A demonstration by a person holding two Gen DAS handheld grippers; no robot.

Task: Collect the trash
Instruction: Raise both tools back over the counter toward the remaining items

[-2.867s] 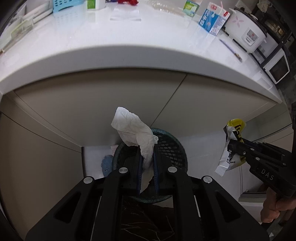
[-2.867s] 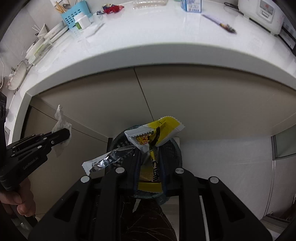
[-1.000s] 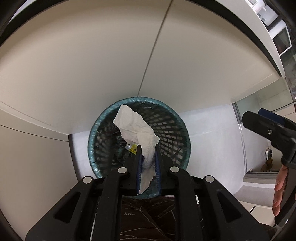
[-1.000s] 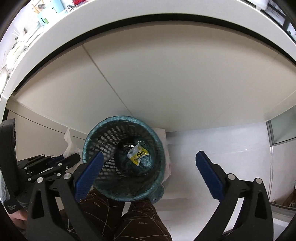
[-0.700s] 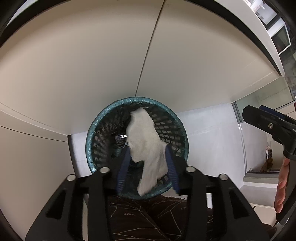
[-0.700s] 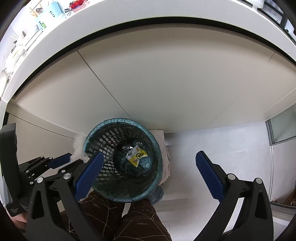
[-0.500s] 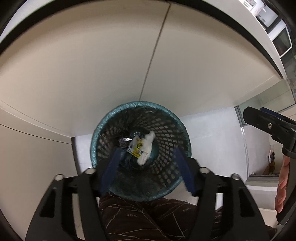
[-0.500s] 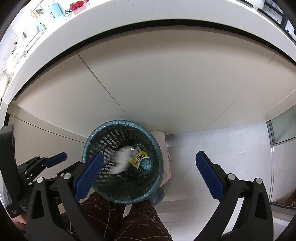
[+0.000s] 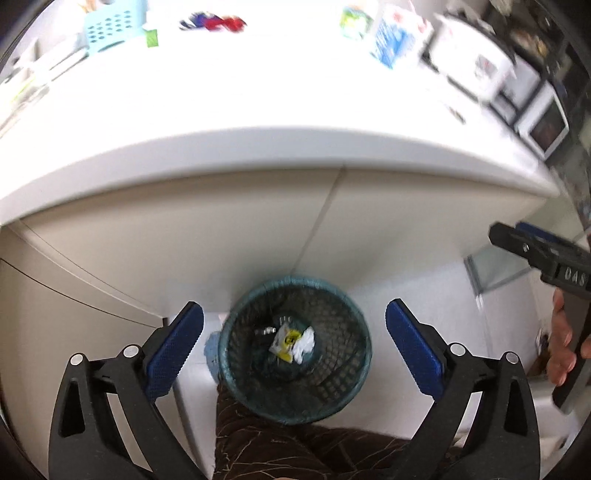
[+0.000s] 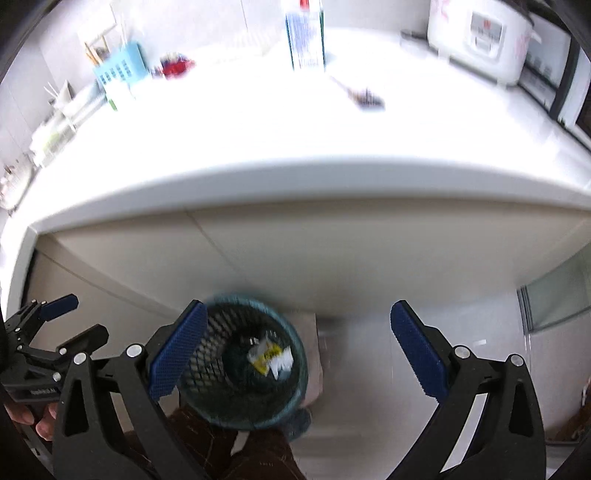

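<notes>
A teal mesh bin (image 9: pixel 295 283) stands on the floor against the cabinet. At its bottom lie a yellow wrapper (image 9: pixel 283 339) and a crumpled white tissue (image 9: pixel 305 341). My left gripper (image 9: pixel 293 306) hangs well above the bin, its jaws opening wide with nothing between them. In the right wrist view the bin (image 10: pixel 207 354) sits low and left of centre with the wrapper (image 10: pixel 264 355) and tissue (image 10: pixel 283 363) inside. My right gripper (image 10: pixel 298 307) is open and holds nothing. Each gripper shows at the edge of the other's view, the left one (image 10: pixel 85 317) with jaws apart.
A white counter (image 9: pixel 258 110) juts out above the bin and carries a blue-and-white carton (image 9: pixel 391 40), a light blue basket (image 9: pixel 110 26), a red wrapper (image 9: pixel 221 24), a pen (image 10: pixel 362 96) and a rice cooker (image 10: pixel 480 37). A leg in brown trousers (image 9: pixel 295 450) stands beside the bin.
The left gripper went from shut on the tissue to wide open, and the tissue dropped into the bin. Both grippers rose; the counter top came into view.
</notes>
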